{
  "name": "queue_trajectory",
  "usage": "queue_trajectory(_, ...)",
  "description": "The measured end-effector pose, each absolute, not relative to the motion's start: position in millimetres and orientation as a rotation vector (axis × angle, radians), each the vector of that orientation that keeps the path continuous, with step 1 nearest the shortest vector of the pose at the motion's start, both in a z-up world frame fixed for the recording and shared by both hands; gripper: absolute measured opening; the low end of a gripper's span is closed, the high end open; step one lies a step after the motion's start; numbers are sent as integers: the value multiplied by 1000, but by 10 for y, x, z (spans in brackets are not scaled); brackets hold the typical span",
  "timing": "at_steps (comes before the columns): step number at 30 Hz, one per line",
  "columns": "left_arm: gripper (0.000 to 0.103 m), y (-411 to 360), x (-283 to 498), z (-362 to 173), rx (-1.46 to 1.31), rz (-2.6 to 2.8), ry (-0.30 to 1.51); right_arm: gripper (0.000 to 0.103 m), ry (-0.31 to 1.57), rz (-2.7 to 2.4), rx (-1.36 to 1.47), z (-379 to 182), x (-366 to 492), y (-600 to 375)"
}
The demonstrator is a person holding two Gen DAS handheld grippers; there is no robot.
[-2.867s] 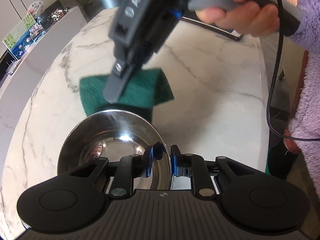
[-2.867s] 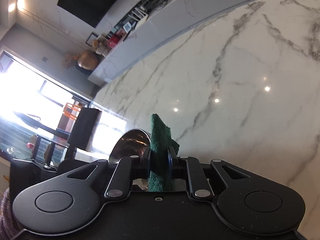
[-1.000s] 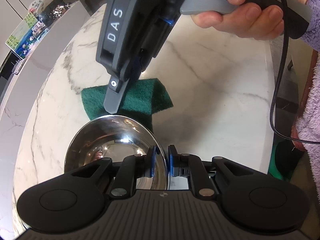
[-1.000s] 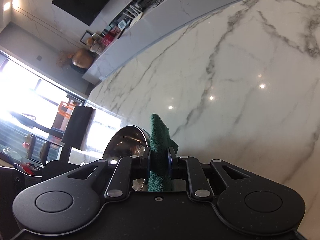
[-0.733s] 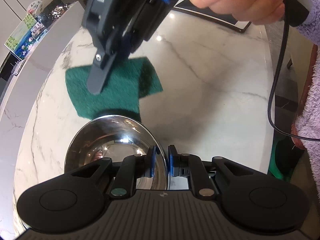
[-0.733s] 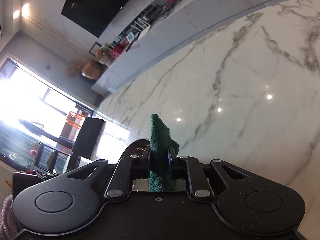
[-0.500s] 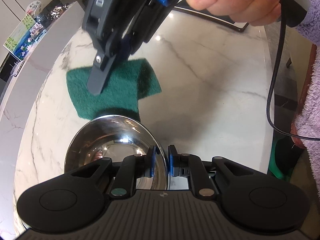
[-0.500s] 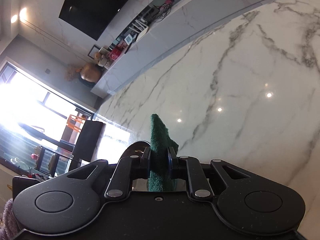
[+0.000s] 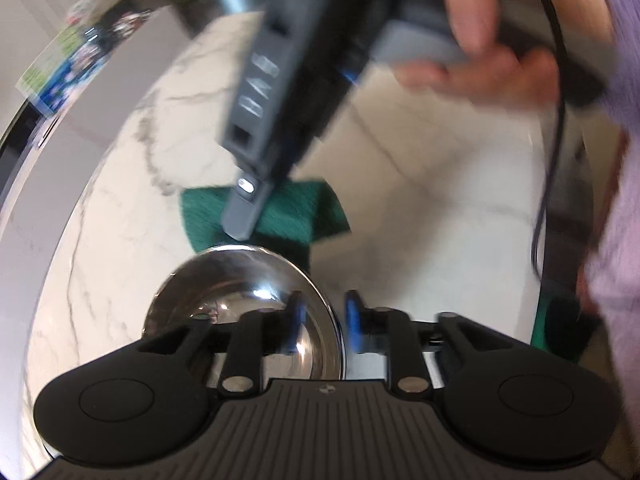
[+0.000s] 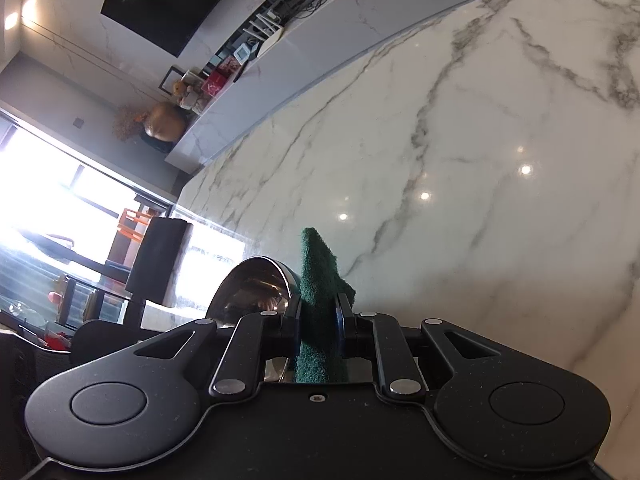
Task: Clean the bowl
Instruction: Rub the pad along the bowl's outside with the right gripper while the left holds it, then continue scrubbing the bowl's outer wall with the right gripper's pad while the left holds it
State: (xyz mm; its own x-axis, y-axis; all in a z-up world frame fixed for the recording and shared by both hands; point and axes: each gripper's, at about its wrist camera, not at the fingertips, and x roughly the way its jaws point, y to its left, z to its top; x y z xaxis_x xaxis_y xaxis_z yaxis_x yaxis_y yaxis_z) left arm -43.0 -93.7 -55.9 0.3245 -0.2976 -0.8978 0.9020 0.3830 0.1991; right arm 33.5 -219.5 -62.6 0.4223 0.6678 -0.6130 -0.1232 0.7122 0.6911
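The left gripper (image 9: 322, 322) points steeply down, its jaws opening, pads astride the bowl (image 9: 244, 280) rim. The right gripper (image 10: 317, 320) (gripped by a bare hand (image 9: 488, 60)) stays-free clamps a green pad (image 10: 318, 280).

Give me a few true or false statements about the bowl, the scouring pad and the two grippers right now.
1. The right gripper grips the green pad. True.
2. The bowl is white ceramic. False: shiny metal.
3. The bowl's rim sits between the left gripper's jaws. True; they are opening.
4. The pad lies inside the bowl. False: it is held beyond the rim.
5. The table is bare wood. False: white veined marble.
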Motion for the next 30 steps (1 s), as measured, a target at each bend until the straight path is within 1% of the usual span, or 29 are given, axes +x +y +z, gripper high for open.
queue_trajectory(7,40,-918,-199,-526,641,-765,984,15,1024,532,613,-620,330,-2185)
queue_trajectory(10,40,-917,-164,-568,637,-766,999,15,1024,535,612,-624,328,-2191)
queue_trajectory(11,38,-912,-159,-579,639,-771,1003,15,1024,535,612,-626,330,-2191)
queue_trajectory(14,24,-912,-156,-617,652,-791,1009,15,1024,537,614,-628,340,-2192)
queue_trajectory(15,21,-912,-158,-634,661,-799,1011,15,1024,538,614,-626,342,-2193)
queue_trajectory(20,19,-914,-222,-667,729,-820,982,15,1017,541,614,-602,342,-2212)
queue_trajectory(26,16,-913,-396,-692,884,-910,904,15,982,542,616,-528,323,-2242)
queue_trajectory(30,15,-872,-447,-680,916,-948,895,15,945,542,646,-479,310,-2327)
